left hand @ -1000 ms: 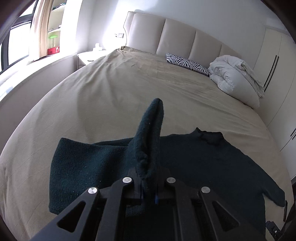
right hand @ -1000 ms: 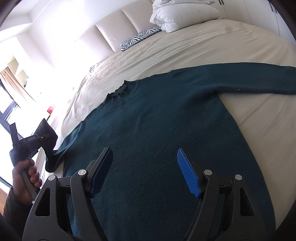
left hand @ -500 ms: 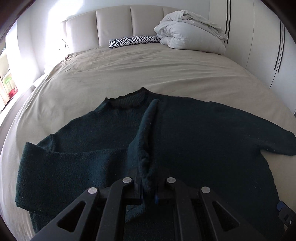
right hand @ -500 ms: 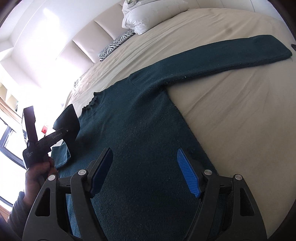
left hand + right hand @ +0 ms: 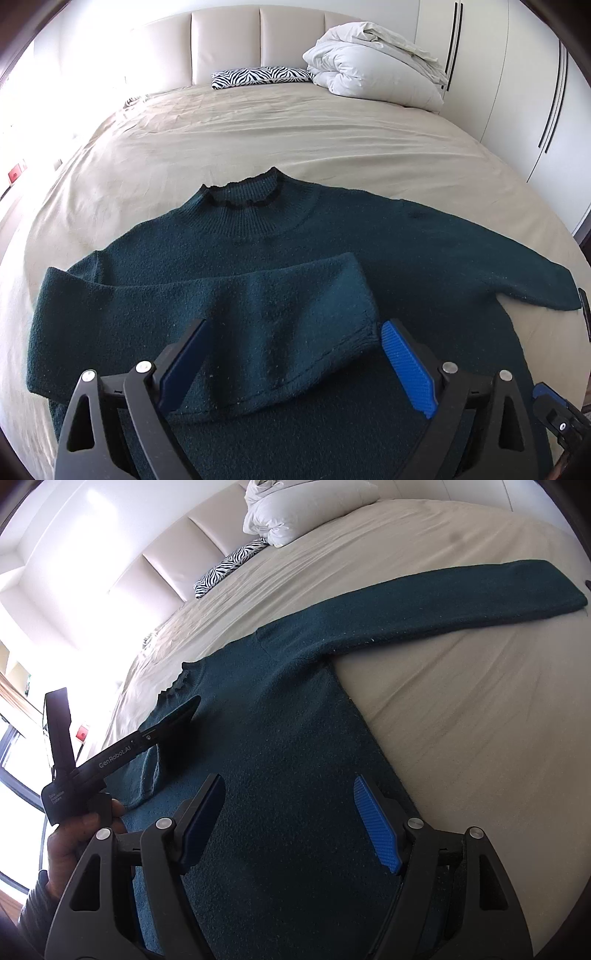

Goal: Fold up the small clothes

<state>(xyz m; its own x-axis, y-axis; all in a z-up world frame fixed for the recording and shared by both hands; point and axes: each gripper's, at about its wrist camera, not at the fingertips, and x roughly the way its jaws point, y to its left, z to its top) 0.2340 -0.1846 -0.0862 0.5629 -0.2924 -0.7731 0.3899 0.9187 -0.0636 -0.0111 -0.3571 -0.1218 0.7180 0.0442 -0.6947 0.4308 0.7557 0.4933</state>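
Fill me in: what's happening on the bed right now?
A person with a gripper in each hand is folding a dark green sweater spread on the bed. The left gripper is opening; the left sleeve lies folded across the chest between its jaws, unpinched. The right gripper hovers open over the sweater. The right sleeve lies outstretched.

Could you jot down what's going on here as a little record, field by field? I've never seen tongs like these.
place: bed with beige sheet
garment: dark green sweater, flat, collar toward the headboard
left sleeve: folded across the chest
right sleeve: stretched out straight
left tongs: jaws opening, sleeve cuff lying loose between them
right tongs: open over the sweater's body, holding nothing
also on bed: zebra pillow, white duvet
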